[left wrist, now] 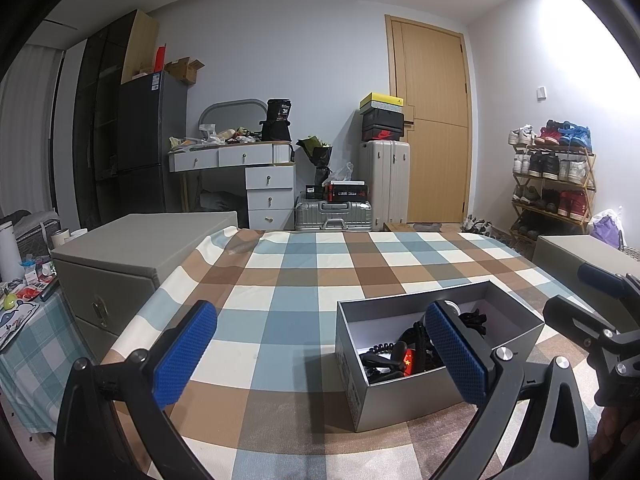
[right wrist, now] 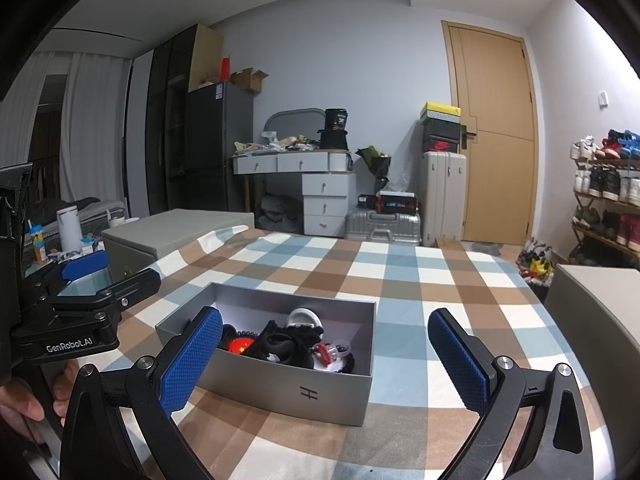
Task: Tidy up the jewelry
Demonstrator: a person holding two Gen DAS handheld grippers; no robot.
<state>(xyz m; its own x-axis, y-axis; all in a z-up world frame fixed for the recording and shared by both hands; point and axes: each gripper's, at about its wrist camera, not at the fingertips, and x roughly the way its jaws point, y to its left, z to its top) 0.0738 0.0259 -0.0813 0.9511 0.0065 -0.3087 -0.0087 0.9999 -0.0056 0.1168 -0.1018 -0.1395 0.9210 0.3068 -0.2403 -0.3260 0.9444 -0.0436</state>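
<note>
An open grey box [left wrist: 400, 400] sits on the checked tablecloth [left wrist: 280, 280], holding a heap of jewelry [left wrist: 396, 356]: black bands, dark beads and a red piece. My left gripper [left wrist: 320, 356] is open and empty, left of the box, with its right pad in front of the box's inside. In the right wrist view the same box [right wrist: 280, 384] lies between the wide-open fingers of my right gripper [right wrist: 326, 360], and the jewelry [right wrist: 288, 344] includes a white round item. Each gripper shows in the other's view: the right gripper [left wrist: 568, 292] and the left gripper [right wrist: 132, 267].
Grey storage chests stand at the table's left [left wrist: 120, 256] and right [right wrist: 592, 312]. A low side table [left wrist: 24, 300] with bottles and clutter is at far left. A dresser, suitcases, a door and a shoe rack [left wrist: 552, 184] line the far wall. A hand [right wrist: 24, 404] holds the left gripper.
</note>
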